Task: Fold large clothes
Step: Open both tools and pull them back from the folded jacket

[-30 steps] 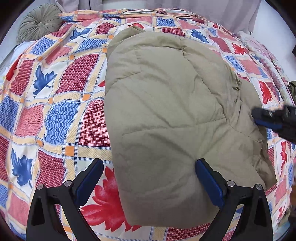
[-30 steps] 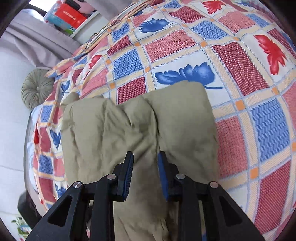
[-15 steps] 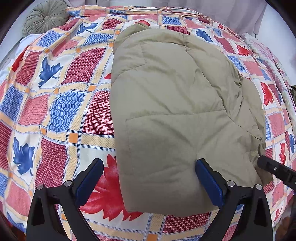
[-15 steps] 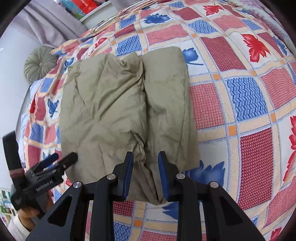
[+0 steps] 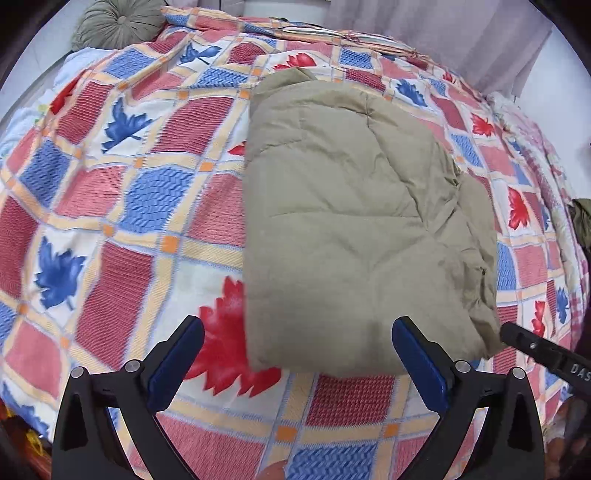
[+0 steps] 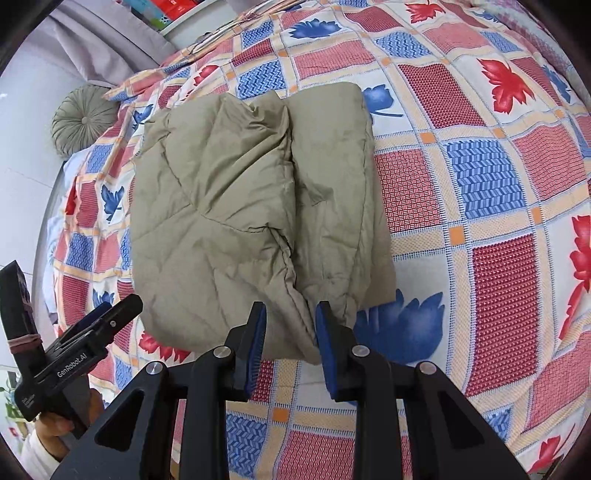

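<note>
Jacket [image 5: 354, 229] lies folded into a padded olive bundle on the patterned bedspread [image 5: 110, 221], one layer lapped over another, likely so the bulk stays compact. Left gripper [image 5: 295, 354] hovers above the bundle's near edge with jaws spread wide, nothing between them. Right gripper [image 6: 290, 336] sits over the near right corner, jaws narrowed but with a gap; pads look clear of the cloth, so not gripping. Fold looks about done. Round cushion [image 5: 118, 26] at the bed's far corner.

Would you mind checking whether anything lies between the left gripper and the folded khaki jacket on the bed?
Nothing visible does: the left gripper hangs open above the folded khaki jacket, with only patterned bedspread around it.
</note>
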